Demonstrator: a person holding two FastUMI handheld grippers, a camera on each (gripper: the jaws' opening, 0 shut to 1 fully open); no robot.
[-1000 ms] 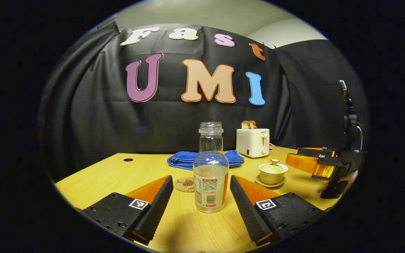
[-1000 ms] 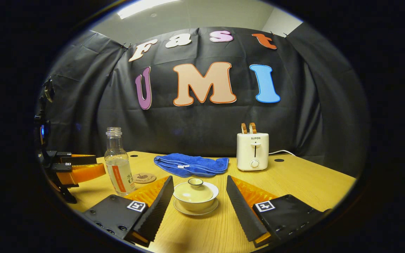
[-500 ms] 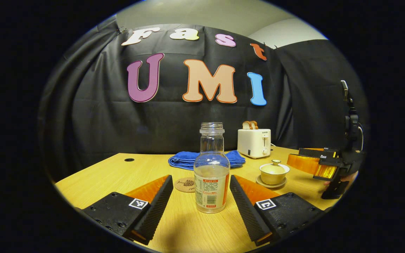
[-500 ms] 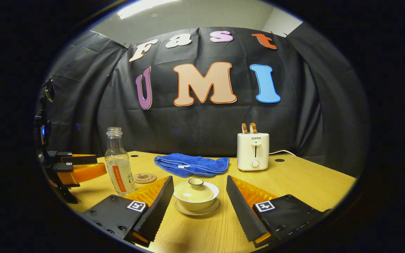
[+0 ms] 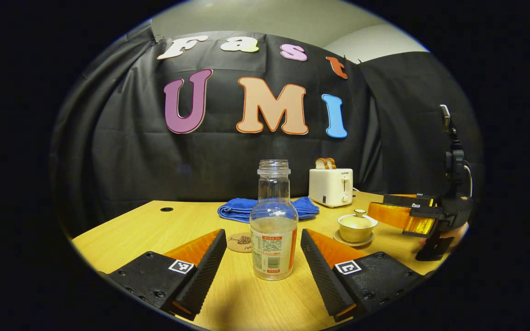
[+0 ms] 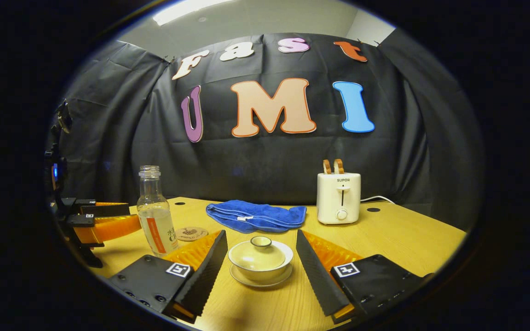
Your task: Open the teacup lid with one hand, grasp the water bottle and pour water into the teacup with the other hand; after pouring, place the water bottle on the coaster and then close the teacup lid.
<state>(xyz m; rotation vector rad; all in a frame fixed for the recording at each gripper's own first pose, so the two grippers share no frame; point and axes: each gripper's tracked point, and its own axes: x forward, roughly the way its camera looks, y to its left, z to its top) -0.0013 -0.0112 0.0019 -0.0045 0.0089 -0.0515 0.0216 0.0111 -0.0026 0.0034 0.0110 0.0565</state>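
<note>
A clear, uncapped water bottle (image 5: 273, 230) with a label stands upright on the wooden table, between the spread fingers of my left gripper (image 5: 263, 262), which is open and not touching it. A round cork coaster (image 5: 240, 242) lies just behind it to the left. The pale lidded teacup (image 6: 259, 259) sits on its saucer between the fingers of my open right gripper (image 6: 261, 269); its lid is on. In the left gripper view the teacup (image 5: 357, 225) stands at the right with the right gripper (image 5: 407, 216) beside it. In the right gripper view the bottle (image 6: 154, 216) and left gripper (image 6: 101, 220) are at the left.
A folded blue cloth (image 6: 256, 216) lies at the back middle of the table (image 6: 398, 239). A white toaster (image 6: 338, 197) with toast in it stands at the back right, its cable trailing off. A hand (image 5: 449, 232) holds the right gripper.
Both grippers shifted only slightly. The right gripper view has turned a little, so the teacup and toaster sit slightly farther right and lower. Bottle, cup and lid have not moved.
</note>
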